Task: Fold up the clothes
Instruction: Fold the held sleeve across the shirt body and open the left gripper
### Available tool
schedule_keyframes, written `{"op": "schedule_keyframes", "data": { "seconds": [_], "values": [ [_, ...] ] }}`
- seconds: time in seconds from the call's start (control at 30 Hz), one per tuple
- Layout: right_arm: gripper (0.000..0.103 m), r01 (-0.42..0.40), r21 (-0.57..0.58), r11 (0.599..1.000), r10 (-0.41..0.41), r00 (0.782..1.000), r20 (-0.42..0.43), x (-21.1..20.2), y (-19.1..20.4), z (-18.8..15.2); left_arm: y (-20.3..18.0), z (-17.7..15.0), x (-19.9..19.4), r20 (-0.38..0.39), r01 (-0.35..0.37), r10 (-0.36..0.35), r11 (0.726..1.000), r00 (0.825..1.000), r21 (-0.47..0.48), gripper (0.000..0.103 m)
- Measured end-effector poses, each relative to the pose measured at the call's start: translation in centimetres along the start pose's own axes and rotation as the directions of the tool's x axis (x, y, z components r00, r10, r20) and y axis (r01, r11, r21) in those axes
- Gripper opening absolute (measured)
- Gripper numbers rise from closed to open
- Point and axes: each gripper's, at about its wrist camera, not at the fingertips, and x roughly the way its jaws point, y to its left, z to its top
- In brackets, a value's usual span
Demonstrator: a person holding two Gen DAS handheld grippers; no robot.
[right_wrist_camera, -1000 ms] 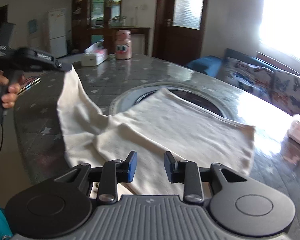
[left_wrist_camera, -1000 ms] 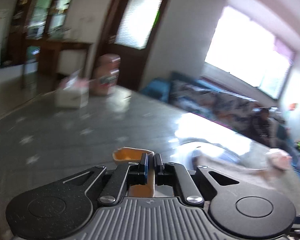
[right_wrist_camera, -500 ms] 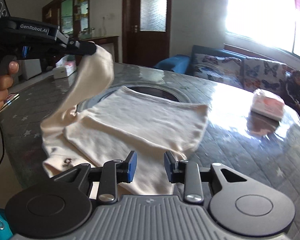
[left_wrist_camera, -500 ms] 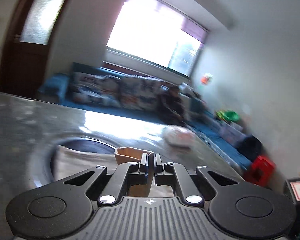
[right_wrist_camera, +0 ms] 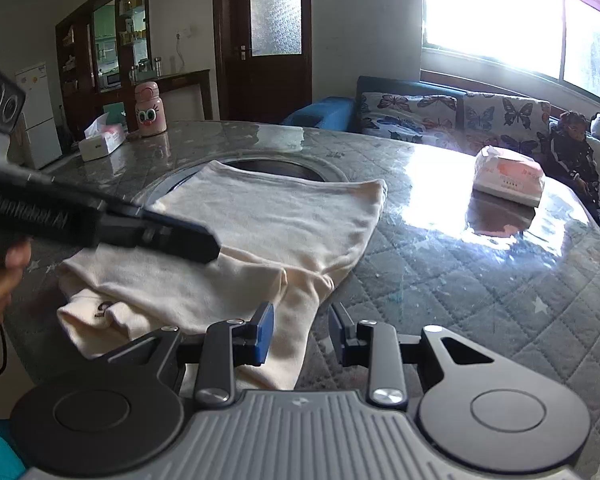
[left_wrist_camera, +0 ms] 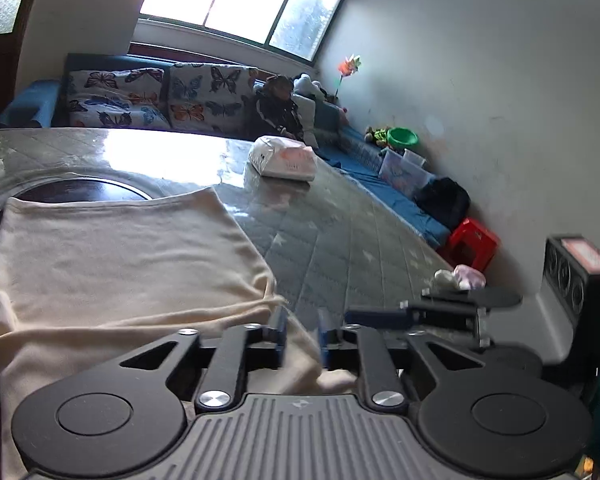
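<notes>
Cream garment lying on table ahead of both grippers, one side already folded across. Left gripper jaws just parting, fold dropped. Right gripper part open over the near hem, empty. Further folds remaining, judging by the loose hem.

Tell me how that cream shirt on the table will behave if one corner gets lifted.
The cream shirt will probably droop limply; its folded layers already sag and wrinkle. It looks light, and may slide on the glossy table.
</notes>
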Motion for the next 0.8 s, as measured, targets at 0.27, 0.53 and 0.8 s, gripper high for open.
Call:
{"op": "schedule_keyframes", "data": {
  "seconds": [0.27,0.53,0.8],
  "values": [
    [0.03,-0.056,-0.043,0.997,0.056,0.998,0.0,2.1,1.8,1.8,6.2,-0.6,-3.3,0.003,-0.191,0.191,0.98,0.982,-0.049,0.021],
    [0.029,-0.053,-0.033,0.998,0.051,0.997,-0.059,5.5,2.1,2.4,11.5,-1.7,-5.4,-0.016,-0.314,0.315,0.941,0.949,-0.125,0.021],
    [0.03,-0.049,-0.038,0.998,0.045,0.995,-0.093,6.1,2.1,2.0,12.9,-1.4,-6.3,-0.009,-0.359,0.362,0.921,0.932,-0.153,0.023]
  ]
}}
